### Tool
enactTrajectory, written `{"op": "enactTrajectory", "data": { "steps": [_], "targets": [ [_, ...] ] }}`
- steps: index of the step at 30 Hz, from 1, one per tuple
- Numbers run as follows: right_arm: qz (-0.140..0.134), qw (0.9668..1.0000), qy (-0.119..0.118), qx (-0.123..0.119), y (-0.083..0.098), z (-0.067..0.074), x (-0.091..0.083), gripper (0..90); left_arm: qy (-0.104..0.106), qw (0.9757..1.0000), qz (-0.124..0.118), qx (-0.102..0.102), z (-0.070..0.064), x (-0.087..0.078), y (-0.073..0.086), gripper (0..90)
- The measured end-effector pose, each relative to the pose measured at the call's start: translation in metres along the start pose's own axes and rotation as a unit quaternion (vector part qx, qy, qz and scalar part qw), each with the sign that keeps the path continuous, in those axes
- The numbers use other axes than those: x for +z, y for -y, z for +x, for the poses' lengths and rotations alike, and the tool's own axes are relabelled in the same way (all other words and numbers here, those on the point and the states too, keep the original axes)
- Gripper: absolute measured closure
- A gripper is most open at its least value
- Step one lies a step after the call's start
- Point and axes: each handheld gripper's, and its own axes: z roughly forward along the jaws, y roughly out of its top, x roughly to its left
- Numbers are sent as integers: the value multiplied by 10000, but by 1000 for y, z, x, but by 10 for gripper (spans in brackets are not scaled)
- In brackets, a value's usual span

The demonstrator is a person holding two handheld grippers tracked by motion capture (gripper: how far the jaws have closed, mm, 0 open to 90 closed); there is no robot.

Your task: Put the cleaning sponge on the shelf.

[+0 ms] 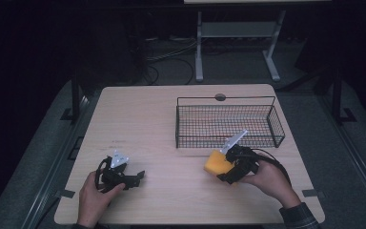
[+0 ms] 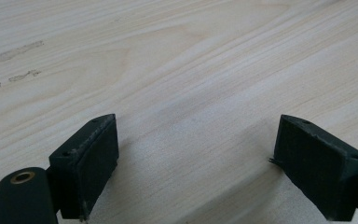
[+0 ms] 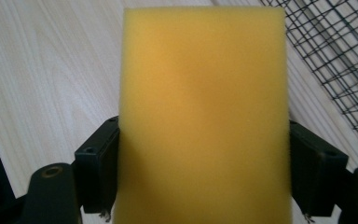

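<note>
A yellow sponge [image 3: 205, 116] stands between the jaws of my right gripper [image 3: 205, 172], whose pads press its two long sides. In the high view the right gripper [image 1: 226, 168] holds the sponge [image 1: 218, 163] just in front of the black wire basket [image 1: 228, 139]. My left gripper [image 1: 136, 177] lies at the table's front left, in the person's hand. Its jaws stand wide apart over bare wood, with nothing between the left gripper's [image 2: 193, 158] fingers.
The wire basket [image 3: 340, 60] runs along the right side of the right gripper view, close to the sponge. The light wooden table [image 1: 143, 119] has bare surface at the left and middle. A white table frame [image 1: 236, 43] stands on the floor beyond.
</note>
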Motion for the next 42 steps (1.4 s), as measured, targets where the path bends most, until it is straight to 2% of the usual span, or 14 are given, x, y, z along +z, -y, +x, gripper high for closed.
{"op": "enactTrajectory", "data": {
  "steps": [21,42],
  "targets": [
    [-150,9998,150,44,-12,-24,-35,233,-2,10000,2,12,0,0,0,129],
    [-172,9992,304,174,-25,-53,-55,232,-2,10000,2,12,0,0,0,129]
  ]
}}
